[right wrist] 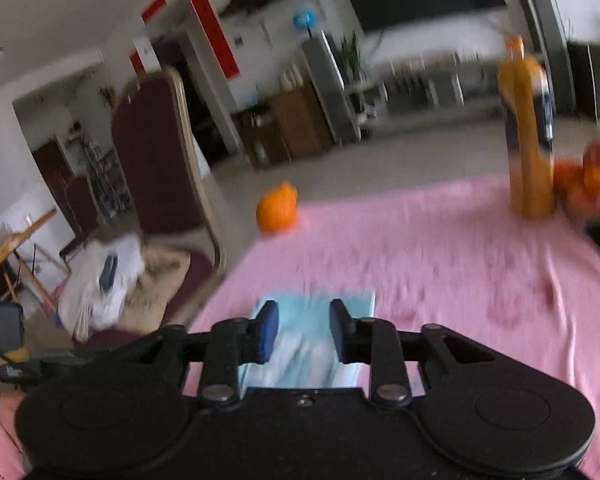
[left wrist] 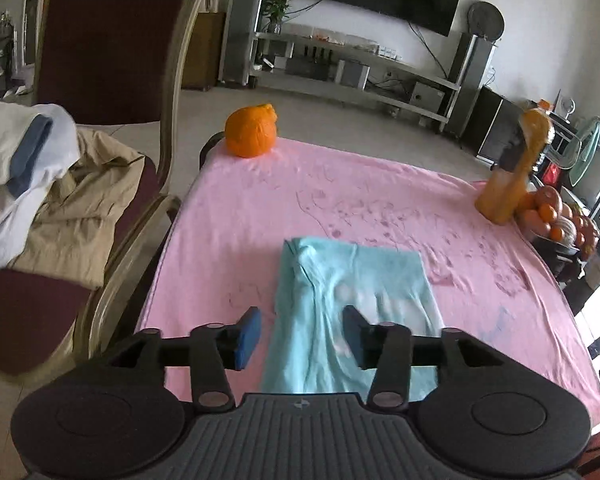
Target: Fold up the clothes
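Note:
A light blue garment (left wrist: pixel 352 312) lies folded into a rectangle on the pink-covered table (left wrist: pixel 260 208), near its front edge. My left gripper (left wrist: pixel 300 338) is open above the garment's near left part, holding nothing. In the right wrist view, which is blurred, the same garment (right wrist: pixel 312 344) lies under my right gripper (right wrist: pixel 304 332), which is open and empty. More clothes, white (left wrist: pixel 16 184) and beige (left wrist: pixel 84 216), are piled on the chair seat to the left.
A dark red chair (left wrist: pixel 108 40) stands left of the table. An orange fruit (left wrist: pixel 252 130) sits at the table's far left corner. An orange bottle (left wrist: pixel 516 168) and a fruit bowl (left wrist: pixel 560 216) stand at the far right.

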`<action>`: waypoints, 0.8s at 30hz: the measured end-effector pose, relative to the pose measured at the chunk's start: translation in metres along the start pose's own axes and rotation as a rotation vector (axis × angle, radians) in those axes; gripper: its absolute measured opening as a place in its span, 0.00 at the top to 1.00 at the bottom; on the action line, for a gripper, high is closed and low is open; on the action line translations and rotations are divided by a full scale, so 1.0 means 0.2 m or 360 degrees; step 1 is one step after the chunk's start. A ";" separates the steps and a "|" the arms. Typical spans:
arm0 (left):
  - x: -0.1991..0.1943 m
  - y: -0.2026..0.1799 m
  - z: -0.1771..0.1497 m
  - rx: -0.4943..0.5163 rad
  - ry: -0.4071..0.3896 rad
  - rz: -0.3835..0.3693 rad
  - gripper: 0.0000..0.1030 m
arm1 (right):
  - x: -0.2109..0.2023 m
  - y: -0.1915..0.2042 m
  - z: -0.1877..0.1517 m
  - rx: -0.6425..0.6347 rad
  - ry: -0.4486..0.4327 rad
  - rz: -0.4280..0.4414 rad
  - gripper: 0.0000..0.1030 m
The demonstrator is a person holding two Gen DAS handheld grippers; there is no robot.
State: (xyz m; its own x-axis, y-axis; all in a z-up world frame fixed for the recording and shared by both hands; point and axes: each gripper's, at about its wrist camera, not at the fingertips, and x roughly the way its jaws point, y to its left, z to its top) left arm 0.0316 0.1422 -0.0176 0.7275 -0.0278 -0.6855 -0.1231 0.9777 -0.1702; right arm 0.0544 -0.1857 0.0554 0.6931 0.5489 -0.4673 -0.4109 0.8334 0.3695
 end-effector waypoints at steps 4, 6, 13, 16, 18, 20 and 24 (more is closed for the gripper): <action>0.24 0.07 0.01 -0.0057 0.0126 0.0013 0.37 | 0.14 -0.08 0.05 0.0022 0.0028 -0.0062 0.71; 0.33 0.12 -0.02 -0.0096 0.0186 0.0012 0.37 | 0.25 -0.15 0.00 0.0053 0.0124 -0.0101 0.69; 0.52 0.29 -0.03 -0.0365 0.0360 -0.0203 0.30 | 0.63 -0.45 -0.24 0.0489 0.0487 -0.0027 0.60; 0.57 0.32 -0.04 -0.0456 0.0401 -0.0260 0.30 | 0.76 -0.50 -0.31 0.0670 0.0573 0.0092 0.59; 0.58 0.33 -0.04 -0.0491 0.0394 -0.0319 0.30 | 0.82 -0.50 -0.35 0.0734 0.0611 0.0141 0.59; 0.59 0.33 -0.04 -0.0501 0.0405 -0.0345 0.31 | 0.86 -0.50 -0.38 0.0771 0.0625 0.0182 0.60; 0.61 0.30 -0.02 -0.0456 0.0422 -0.0400 0.32 | 0.90 -0.50 -0.41 0.0809 0.0631 0.0248 0.63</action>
State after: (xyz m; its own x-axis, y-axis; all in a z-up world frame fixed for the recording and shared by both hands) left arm 0.1098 0.1958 -0.1147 0.5656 -0.3452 -0.7489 -0.1736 0.8380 -0.5173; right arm 0.1716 -0.1657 -0.1325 0.3376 0.7236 -0.6020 -0.0911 0.6617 0.7442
